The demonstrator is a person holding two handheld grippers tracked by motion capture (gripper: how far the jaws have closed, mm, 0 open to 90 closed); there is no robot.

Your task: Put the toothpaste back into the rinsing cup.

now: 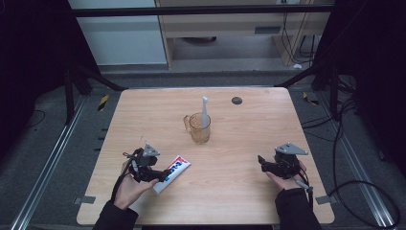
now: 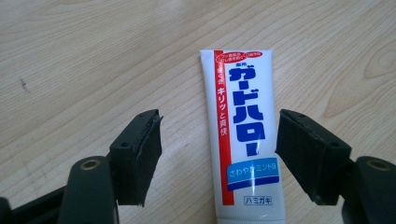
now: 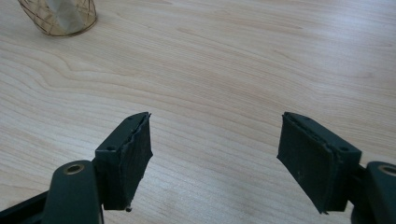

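On the wooden tabletop (image 1: 230, 143), the left claw (image 2: 219, 154) is spread around a flat-lying toothpaste tube (image 2: 243, 135), apparently about to pinch it, while the right claw (image 3: 215, 158) hovers spread over bare wood.

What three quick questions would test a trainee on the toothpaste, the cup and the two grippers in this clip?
1. True or false: the left gripper is shut on the toothpaste tube.
2. What stands in the amber cup?
3. Which is open over bare wood: A) the right gripper, B) neither?

Key:
1. False; its jaws are open, with the tube lying flat between them.
2. A white toothbrush, upright.
3. A.
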